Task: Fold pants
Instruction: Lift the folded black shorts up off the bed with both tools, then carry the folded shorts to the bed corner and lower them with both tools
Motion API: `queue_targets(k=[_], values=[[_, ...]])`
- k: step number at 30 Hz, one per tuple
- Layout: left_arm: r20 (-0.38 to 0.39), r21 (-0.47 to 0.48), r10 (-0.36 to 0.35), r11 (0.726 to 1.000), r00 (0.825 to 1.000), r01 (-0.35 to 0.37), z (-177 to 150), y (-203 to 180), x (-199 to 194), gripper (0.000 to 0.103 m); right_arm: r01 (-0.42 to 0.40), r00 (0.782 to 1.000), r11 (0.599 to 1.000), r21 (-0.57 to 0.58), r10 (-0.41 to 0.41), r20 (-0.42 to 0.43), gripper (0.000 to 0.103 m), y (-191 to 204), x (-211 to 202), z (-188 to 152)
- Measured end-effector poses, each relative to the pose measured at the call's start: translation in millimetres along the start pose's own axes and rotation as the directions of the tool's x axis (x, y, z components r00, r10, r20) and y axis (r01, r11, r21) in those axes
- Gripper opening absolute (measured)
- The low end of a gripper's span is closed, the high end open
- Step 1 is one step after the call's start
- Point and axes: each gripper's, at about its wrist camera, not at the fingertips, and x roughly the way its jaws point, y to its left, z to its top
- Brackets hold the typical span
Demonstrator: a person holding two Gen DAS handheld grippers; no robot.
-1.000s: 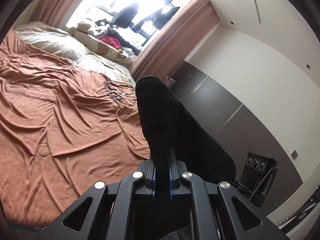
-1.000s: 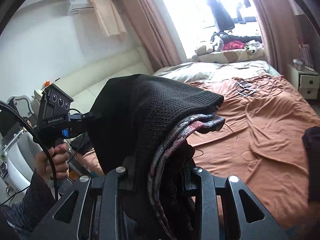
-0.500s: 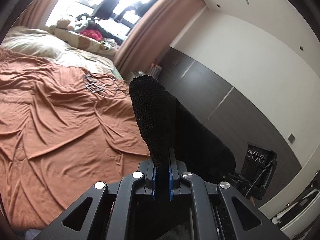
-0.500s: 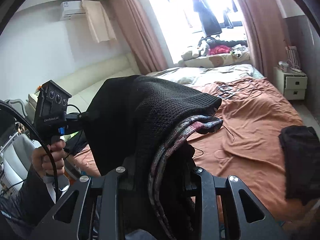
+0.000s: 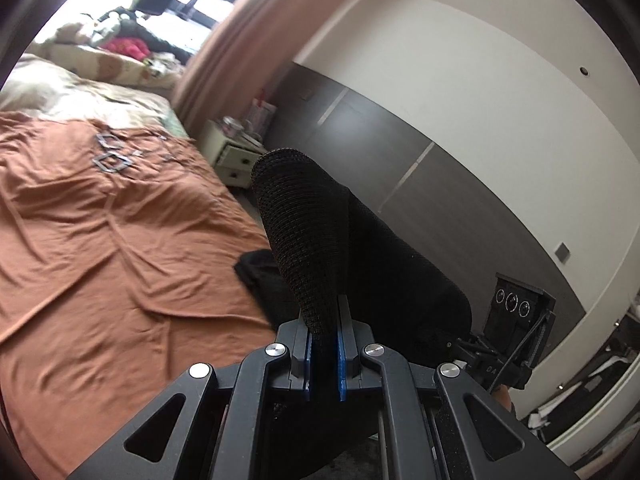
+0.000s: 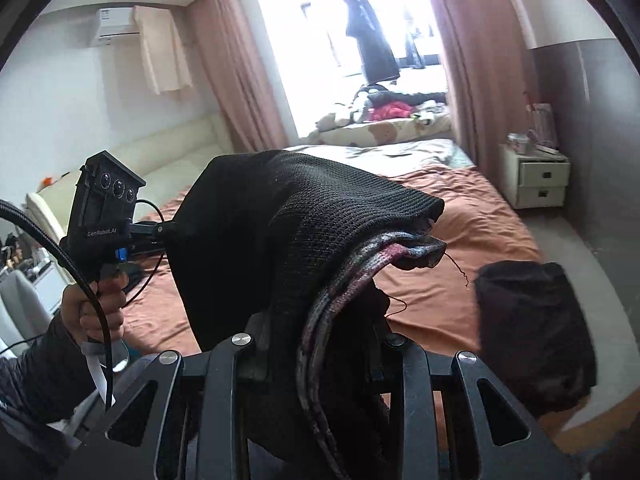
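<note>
The black knit pants (image 5: pixel 304 232) hang in the air, stretched between both grippers above the edge of the bed. My left gripper (image 5: pixel 324 344) is shut on a thin fold of the fabric, pinched between its blue pads. My right gripper (image 6: pixel 320 320) is shut on a thick bunch of the pants (image 6: pixel 304 216), where a striped inner layer (image 6: pixel 360 268) shows. The fabric hides the right fingers. In the right wrist view a hand (image 6: pixel 96 304) holds the left gripper (image 6: pixel 160 236) at the pants' far end. The right gripper's housing (image 5: pixel 516 312) shows behind the cloth in the left wrist view.
An orange sheet (image 5: pixel 100 248) covers the bed below. A dark folded garment (image 6: pixel 528 320) lies near the bed's right edge, also seen as a dark heap (image 5: pixel 256 272). A white nightstand (image 6: pixel 536 176) stands by the curtain. A cream sofa (image 6: pixel 172 152) sits at the left.
Both grippers have swung sideways along the bed with the pants still gripped. The dark folded garment and the nightstand have come into view. Neither grip has changed.
</note>
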Motion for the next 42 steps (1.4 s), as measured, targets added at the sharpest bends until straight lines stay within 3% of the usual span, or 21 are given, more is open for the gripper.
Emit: queue_targets(k=[9, 23, 35, 42], values=[[-0.084, 0.032, -0.106, 0.994, 0.991, 0.109, 21.8, -3.8, 92.7, 0.009, 0.132, 0.991, 0.991, -0.014, -0.132, -0.002, 0.026, -15.7, -11.0, 16.1], [-0.144, 0.028, -0.197, 0.979, 0.97, 0.203, 40.2, -5.0, 189.4, 0.009, 0.235, 0.972, 0.971, -0.042, -0.236, -0.01, 0.026, 5.3, -31.3, 5.4], [-0.223, -0.039, -0.241, 0.97, 0.945, 0.238, 25.8, 13.0, 275.7, 0.009, 0.318, 0.943, 0.947, -0.042, -0.32, -0.088, 0.026, 9.2, -33.7, -6.3], [-0.252, -0.067, -0.231, 0.973, 0.94, 0.221, 20.5, 30.1, 321.4, 0.009, 0.361, 0.918, 0.931, -0.053, -0.365, -0.153, 0.026, 1.9, -28.2, 7.2]])
